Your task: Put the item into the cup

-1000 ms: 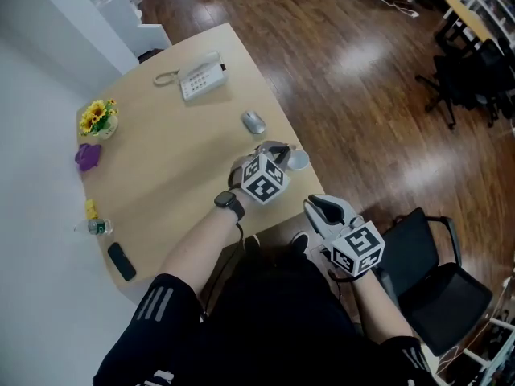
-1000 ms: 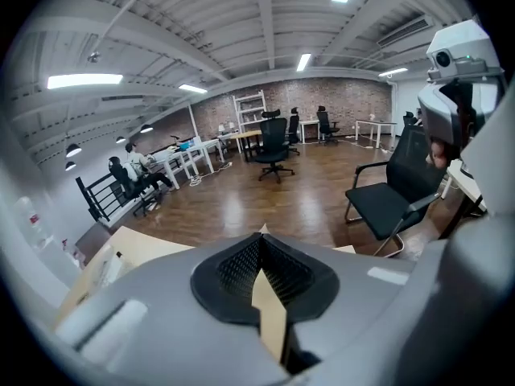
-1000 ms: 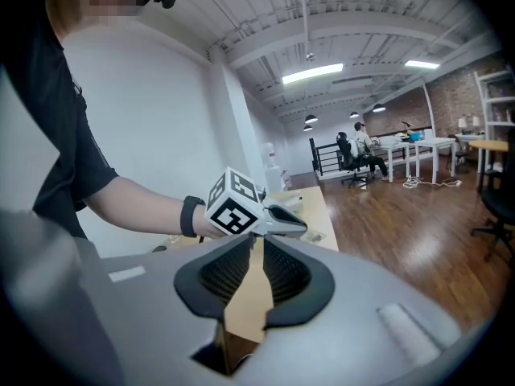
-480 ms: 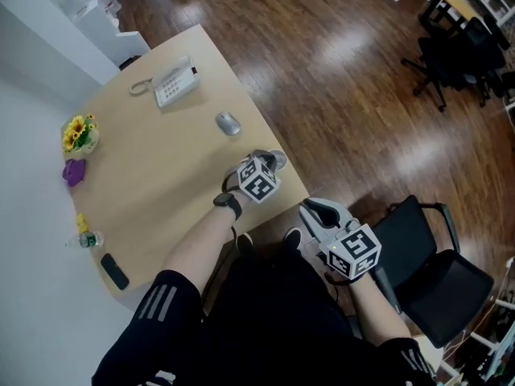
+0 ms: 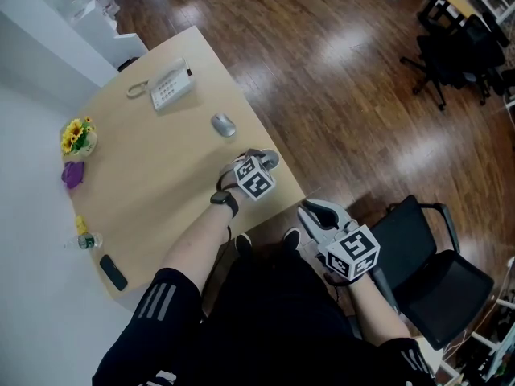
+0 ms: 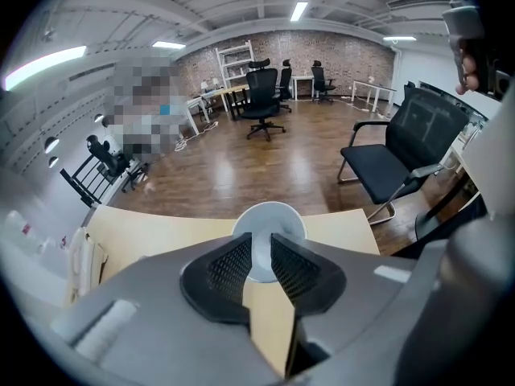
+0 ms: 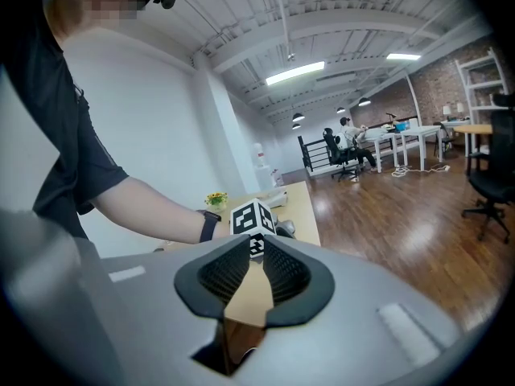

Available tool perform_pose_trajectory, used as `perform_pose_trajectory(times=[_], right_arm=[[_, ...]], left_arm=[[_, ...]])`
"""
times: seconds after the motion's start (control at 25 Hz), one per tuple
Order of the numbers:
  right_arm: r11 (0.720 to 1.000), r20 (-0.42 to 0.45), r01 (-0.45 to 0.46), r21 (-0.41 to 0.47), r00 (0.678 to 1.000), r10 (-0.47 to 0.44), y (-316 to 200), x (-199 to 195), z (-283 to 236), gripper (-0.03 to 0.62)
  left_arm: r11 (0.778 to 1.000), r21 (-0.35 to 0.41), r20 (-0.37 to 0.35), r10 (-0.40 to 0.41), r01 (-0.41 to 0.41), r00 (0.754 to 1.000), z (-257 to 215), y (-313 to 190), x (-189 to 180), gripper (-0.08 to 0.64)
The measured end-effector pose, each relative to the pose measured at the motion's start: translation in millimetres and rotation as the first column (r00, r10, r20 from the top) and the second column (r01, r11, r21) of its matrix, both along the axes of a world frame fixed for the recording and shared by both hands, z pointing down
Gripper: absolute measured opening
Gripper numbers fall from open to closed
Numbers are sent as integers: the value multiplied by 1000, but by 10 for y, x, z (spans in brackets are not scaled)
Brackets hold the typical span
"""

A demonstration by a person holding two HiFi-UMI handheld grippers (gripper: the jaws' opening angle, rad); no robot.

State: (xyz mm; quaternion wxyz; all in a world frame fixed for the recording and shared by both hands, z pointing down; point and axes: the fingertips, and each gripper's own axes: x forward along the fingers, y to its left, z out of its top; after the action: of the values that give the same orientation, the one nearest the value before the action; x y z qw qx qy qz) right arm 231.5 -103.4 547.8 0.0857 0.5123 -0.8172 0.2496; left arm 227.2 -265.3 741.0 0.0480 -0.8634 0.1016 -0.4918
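A white cup (image 5: 269,160) stands at the table's near right edge. My left gripper (image 5: 262,164) hangs right above it, marker cube toward me. In the left gripper view the cup (image 6: 272,218) lies just beyond the fingertips (image 6: 241,252); the jaws are opening and nothing shows between them. I cannot make out any item, and the cup's inside looks plain pale. My right gripper (image 5: 316,209) is held off the table over the person's lap. In its own view the right gripper (image 7: 255,262) has a narrow gap between its pads with nothing in it.
On the tan table (image 5: 153,175) lie a grey mouse (image 5: 223,124), a desk telephone (image 5: 167,87), yellow flowers (image 5: 76,135), a purple thing (image 5: 72,173), a small bottle (image 5: 84,240) and a black handset (image 5: 111,272). A black chair (image 5: 438,276) stands to my right.
The head view has shifted, so the table sits further left and up in the picture. My left gripper stays over the cup. The right gripper has hardly moved.
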Motion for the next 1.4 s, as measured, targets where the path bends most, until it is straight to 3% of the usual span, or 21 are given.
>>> perform_pose_trajectory(times=[0.2,0.52,0.88,1.08,1.24,1.4], right_arm=[[1000,0,10,2,1000,-10,-32,14,-18,61],[998,-2,50,33,999,-50,-170,-80,-145,61],[984,15,164,74,986,-166,-416,-801,-376,61],[976,37,200,88,978,-204,-508,-1283,-511,61],[970,51,228,90,971,-233,-479,-1650,-531,61],[957,70,277,89,956,-283,-394,-1999,-526,61]], left_arm=[[1000,15,-39,-3,4,999,-117,21,31,77],[998,-27,-221,-62,58,973,-854,147,-231,116],[983,37,-354,-154,179,922,-1681,321,-1434,120],[961,-7,-412,-253,275,875,-1783,599,-2241,120],[956,0,-390,-269,293,880,-1735,922,-2784,120],[934,-33,-414,-338,357,845,-1725,1198,-3193,120]])
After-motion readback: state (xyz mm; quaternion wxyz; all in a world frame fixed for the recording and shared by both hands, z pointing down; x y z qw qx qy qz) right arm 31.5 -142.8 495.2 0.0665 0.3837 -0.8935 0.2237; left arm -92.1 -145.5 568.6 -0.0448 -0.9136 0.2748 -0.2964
